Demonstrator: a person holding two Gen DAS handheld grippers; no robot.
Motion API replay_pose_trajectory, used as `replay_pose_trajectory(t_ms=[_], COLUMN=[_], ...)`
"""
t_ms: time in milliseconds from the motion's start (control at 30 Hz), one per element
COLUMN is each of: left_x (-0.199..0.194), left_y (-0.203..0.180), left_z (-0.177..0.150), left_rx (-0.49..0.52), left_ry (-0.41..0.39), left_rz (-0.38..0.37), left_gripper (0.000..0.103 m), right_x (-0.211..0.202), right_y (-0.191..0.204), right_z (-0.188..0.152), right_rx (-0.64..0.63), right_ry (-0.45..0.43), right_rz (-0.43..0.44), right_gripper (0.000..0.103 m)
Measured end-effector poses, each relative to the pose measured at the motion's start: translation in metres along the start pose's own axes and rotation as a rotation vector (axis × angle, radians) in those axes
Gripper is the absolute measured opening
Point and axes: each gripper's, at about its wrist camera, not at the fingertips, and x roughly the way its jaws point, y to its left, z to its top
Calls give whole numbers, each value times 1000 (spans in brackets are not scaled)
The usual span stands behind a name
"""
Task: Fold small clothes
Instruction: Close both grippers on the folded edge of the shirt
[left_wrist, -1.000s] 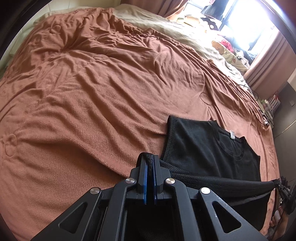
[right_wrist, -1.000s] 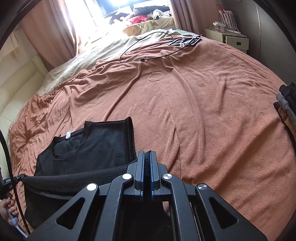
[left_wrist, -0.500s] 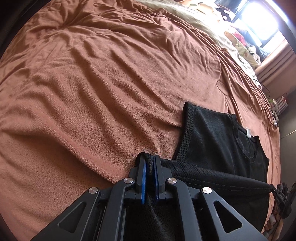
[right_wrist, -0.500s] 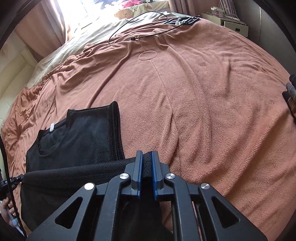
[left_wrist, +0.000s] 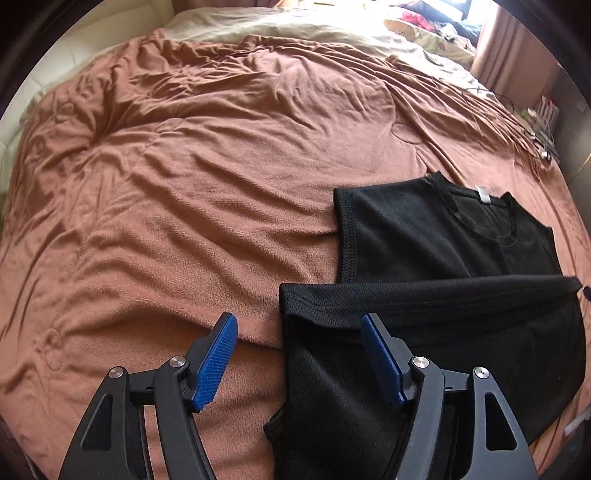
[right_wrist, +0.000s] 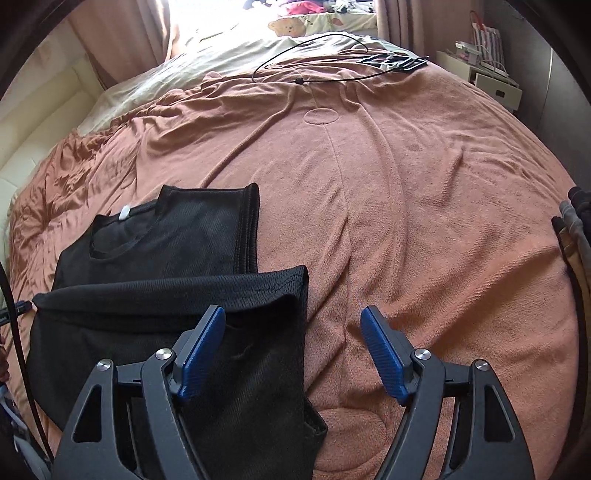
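released hem since earlier | left gripper (left_wrist: 299, 325), right gripper (right_wrist: 293, 319) opening, angled down | shirt (left_wrist: 443, 240)

Bed (left_wrist: 221, 184) under rumpled brown blanket (right_wrist: 406, 221), folded black shirt (left_wrist: 443, 295), black cable (right_wrist: 314, 55)

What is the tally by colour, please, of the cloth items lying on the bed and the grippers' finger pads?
Black: 1, the black mesh top, partly folded
Brown: 1, the brown blanket
Cream: 1, the cream sheet at the far end
Blue: 4, the pads on the fingers of the left gripper and right gripper, whose jaws are opening
Total: 7
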Motion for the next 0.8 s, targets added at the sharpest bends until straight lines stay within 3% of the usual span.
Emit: replay_pose_trajectory(t_ms=[267,467,800], left_x=[6,27,47], left_y=[-14,-18,-13], left_z=[-12,-17,8], left_rx=[130,188,127], left_ry=[75,131,118], left_rz=[57,122,123], left_gripper=[71,71,74], right_x=[8,28,63], right_y=[22,40,46], right_z=[-3,-2,25], right_rx=[-108,-210,-185], right_ry=[69,119,105], right_rz=[-32,-105,-160], right_gripper=[74,74,74])
